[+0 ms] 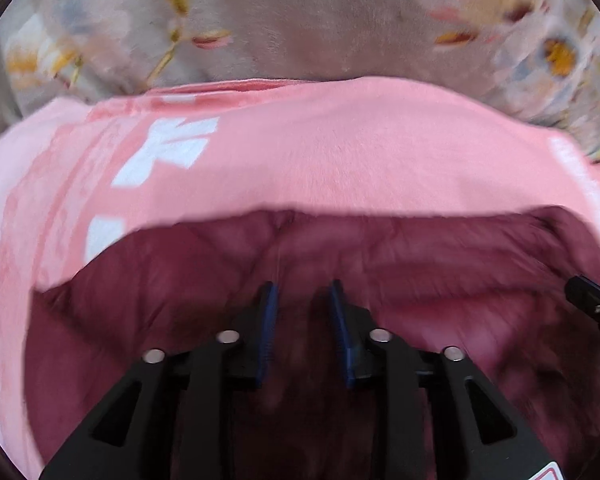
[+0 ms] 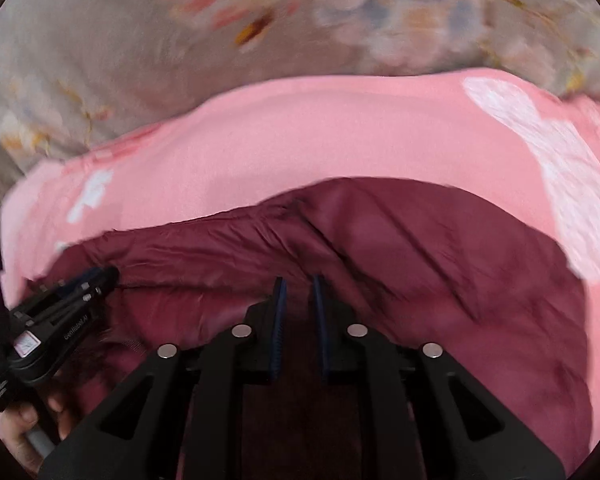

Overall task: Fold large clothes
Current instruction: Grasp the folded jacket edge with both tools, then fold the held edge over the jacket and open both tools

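Garment: one maroon padded garment (image 1: 228, 280), apparently a quilted coat, lies bunched near both cameras on top of a pink blanket (image 1: 300, 152).
Underlay: the pink blanket, printed with white shapes, spreads to left and right; beyond it, at the far side, a floral bedcover (image 1: 100, 40) in grey with yellow and pink flowers.
Left gripper (image 1: 303, 294): jaws apart, nothing between the blue pads, poised just over the maroon fabric.
Right gripper (image 2: 300, 288): jaws apart by a narrow gap, empty, above a creased ridge of the coat.
Handling: likely soft, puffy and light, with a smooth shell that may slip; a pinch on a seam or hem edge should hold better than one on padded bulk.
Count: one coat, one blanket, one bedcover, two grippers; a hand (image 2: 24, 420) shows at the near left of the right view.
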`<action>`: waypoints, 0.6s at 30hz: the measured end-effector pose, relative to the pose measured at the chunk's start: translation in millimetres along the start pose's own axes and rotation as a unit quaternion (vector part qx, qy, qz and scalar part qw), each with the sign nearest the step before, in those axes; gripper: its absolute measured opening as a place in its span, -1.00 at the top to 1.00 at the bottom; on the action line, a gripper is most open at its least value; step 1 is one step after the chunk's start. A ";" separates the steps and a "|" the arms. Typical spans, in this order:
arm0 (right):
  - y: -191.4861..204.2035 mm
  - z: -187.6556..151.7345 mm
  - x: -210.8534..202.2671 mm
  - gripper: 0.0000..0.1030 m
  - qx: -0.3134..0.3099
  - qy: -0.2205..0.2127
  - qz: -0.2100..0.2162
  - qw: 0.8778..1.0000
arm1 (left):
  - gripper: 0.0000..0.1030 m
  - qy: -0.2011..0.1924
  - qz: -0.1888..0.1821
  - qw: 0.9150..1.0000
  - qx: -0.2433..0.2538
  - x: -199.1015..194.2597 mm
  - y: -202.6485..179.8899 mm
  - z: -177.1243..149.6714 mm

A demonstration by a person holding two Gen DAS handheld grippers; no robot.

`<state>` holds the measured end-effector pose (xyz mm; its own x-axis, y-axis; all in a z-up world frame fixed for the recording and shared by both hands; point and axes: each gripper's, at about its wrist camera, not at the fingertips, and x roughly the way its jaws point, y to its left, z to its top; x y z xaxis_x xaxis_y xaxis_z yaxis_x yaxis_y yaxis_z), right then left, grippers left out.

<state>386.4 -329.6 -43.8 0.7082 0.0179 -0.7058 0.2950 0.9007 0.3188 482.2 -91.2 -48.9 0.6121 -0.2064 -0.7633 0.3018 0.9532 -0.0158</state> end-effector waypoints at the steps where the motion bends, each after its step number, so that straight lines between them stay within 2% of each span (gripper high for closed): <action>1: -9.1 -8.9 -24.5 0.07 0.004 -0.009 0.005 1.000 | 0.00 -0.001 -0.015 1.000 -0.006 -16.9 8.0 -7.8; 2: -21.5 -22.0 -53.7 -0.06 0.004 -0.020 0.005 1.000 | -0.24 -0.009 -0.031 0.999 -0.011 -39.4 18.4 -19.8; 3: -36.2 -39.2 -83.6 -0.10 0.001 -0.029 0.001 1.000 | -0.36 -0.018 -0.042 0.999 -0.014 -60.9 29.2 -32.9; 4: -48.4 -55.0 -105.5 -0.16 0.000 -0.031 -0.007 0.999 | -0.57 -0.027 -0.050 0.998 -0.016 -91.2 46.5 -55.8; 5: -66.5 -77.5 -132.4 -0.21 0.007 -0.031 -0.017 0.999 | -0.65 -0.027 -0.050 0.998 -0.020 -106.3 56.5 -69.9; 7: -98.3 -118.3 -171.4 -0.29 0.033 -0.018 -0.029 0.999 | -0.65 -0.009 -0.048 0.998 -0.032 -141.9 88.3 -114.9; 10: -139.2 -185.5 -217.5 -0.30 0.086 0.011 -0.043 0.995 | -0.65 0.040 -0.057 0.994 -0.082 -164.2 126.2 -174.0; 13: -154.5 -242.2 -242.2 -0.31 0.119 0.036 -0.043 0.991 | -0.64 0.090 -0.064 0.983 -0.148 -173.8 155.0 -236.8; 14: -154.6 -256.2 -245.0 -0.31 0.127 0.041 -0.037 0.990 | -0.62 0.091 -0.066 0.981 -0.158 -178.5 158.8 -251.1; 15: -154.0 -266.5 -245.8 -0.32 0.131 0.044 -0.031 0.990 | -0.62 0.066 -0.066 0.984 -0.153 -192.3 158.5 -265.8; 18: -136.6 -279.5 -250.7 -0.37 0.118 0.033 -0.038 0.992 | -0.60 0.062 -0.024 0.986 -0.151 -214.4 150.2 -287.9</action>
<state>-10.7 -335.8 -87.2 0.6374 -0.0108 -0.7704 0.4925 0.7747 0.3966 185.9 159.8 -73.6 0.5026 -0.2419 -0.8300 0.0855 0.9693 -0.2308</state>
